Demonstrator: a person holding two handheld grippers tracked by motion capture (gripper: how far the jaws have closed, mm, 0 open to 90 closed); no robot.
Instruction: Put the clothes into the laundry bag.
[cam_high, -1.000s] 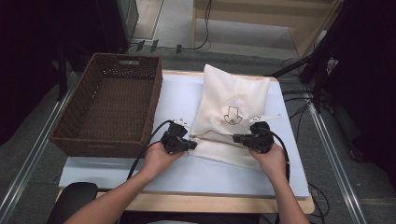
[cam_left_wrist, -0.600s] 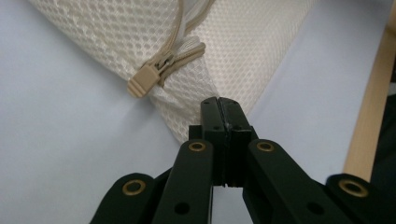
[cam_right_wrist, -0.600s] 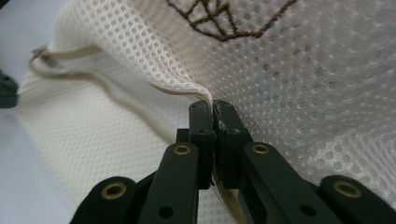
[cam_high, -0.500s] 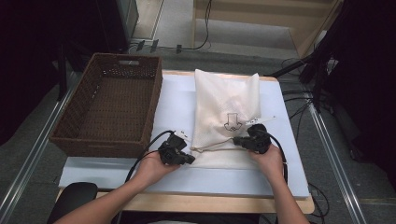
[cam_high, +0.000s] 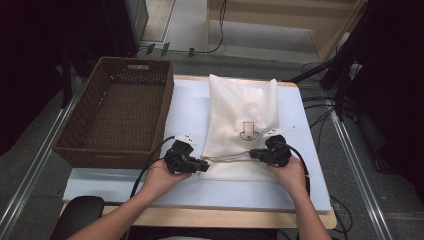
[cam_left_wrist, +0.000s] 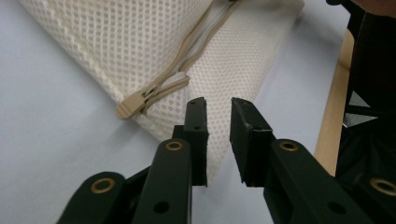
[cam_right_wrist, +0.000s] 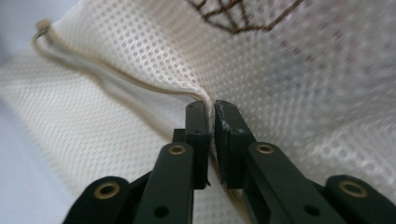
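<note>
A white mesh bag (cam_high: 242, 112) with a brown printed mark lies flat on the pale mat, its tan zipper (cam_high: 227, 157) running along the near edge. My left gripper (cam_high: 204, 165) is at the bag's near left corner. In the left gripper view its jaws (cam_left_wrist: 218, 105) have just been opening and stand apart, nothing between them, beside the zipper's end tab (cam_left_wrist: 128, 108). My right gripper (cam_high: 252, 154) is at the zipper's right end. Its jaws (cam_right_wrist: 210, 105) have just been opening a little, with a fold of mesh (cam_right_wrist: 303, 70) still pinched at the tips.
A dark brown wicker basket (cam_high: 107, 157) stands at the left of the table, close to my left hand. The pale mat (cam_high: 190, 110) covers the wooden tabletop (cam_high: 225, 217). Cables trail off the table's right side. A black rounded object (cam_high: 77, 215) is at the near left corner.
The bag has gone from skewed and raised to flat and straight on the mat. My left hand has drawn back toward the near edge and its jaws have come apart. The right hand has barely moved.
</note>
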